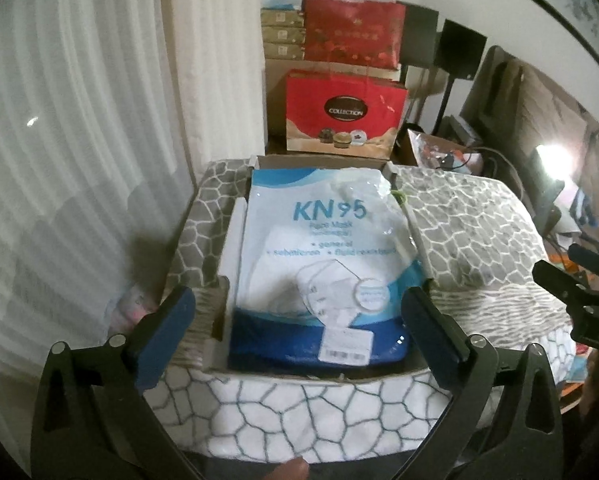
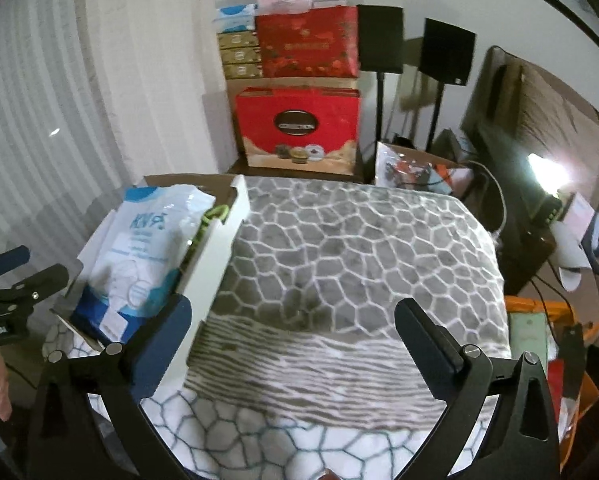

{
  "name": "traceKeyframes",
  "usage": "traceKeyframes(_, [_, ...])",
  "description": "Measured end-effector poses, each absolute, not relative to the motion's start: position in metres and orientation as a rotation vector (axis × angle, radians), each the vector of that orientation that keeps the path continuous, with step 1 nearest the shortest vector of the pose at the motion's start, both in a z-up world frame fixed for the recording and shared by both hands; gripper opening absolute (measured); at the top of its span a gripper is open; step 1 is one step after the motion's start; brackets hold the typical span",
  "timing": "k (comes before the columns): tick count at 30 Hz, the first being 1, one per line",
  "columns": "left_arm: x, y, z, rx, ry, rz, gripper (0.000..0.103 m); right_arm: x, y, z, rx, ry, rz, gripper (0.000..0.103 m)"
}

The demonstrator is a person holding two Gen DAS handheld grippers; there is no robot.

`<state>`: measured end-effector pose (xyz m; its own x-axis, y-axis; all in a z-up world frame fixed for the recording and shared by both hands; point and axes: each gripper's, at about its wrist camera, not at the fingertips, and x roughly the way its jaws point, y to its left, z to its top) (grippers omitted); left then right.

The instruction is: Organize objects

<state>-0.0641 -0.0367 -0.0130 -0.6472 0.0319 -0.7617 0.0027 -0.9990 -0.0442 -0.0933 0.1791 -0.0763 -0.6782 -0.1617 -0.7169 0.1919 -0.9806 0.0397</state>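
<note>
A white and blue KN95 mask pack lies in an open cardboard box on a grey patterned blanket. My left gripper is open and empty, its fingers either side of the pack's near end, just above it. In the right wrist view the pack and box sit at the left. My right gripper is open and empty above the blanket, to the right of the box. A green item pokes out beside the pack.
Red gift boxes and stacked cartons stand behind the blanket. White curtains hang at the left. Two black speakers on stands stand at the back. Clutter and a bright lamp lie to the right.
</note>
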Motion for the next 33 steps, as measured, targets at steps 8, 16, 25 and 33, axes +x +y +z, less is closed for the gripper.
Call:
traceKeyframes(8, [-0.048,-0.028,-0.015,-1.318,-0.114,2.83,0.103,-0.065,0.202,-0.077,1.146,0.013,-2.771,0.102])
traceKeyframes(16, [-0.028,-0.013,-0.016,-1.314,-0.077,2.818,0.103,-0.039,0.213,-0.076,1.115,-0.012,-2.838,0.102])
traceKeyframes(25, [-0.016,-0.005,-0.02,-1.312,-0.066,2.811,0.103,-0.025,0.221,-0.086,1.134,-0.052,-2.852,0.102])
traceKeyframes(33, [-0.014,-0.003,-0.027,-1.338,-0.051,2.814,0.103,-0.017,0.223,-0.099,1.171,-0.053,-2.861,0.102])
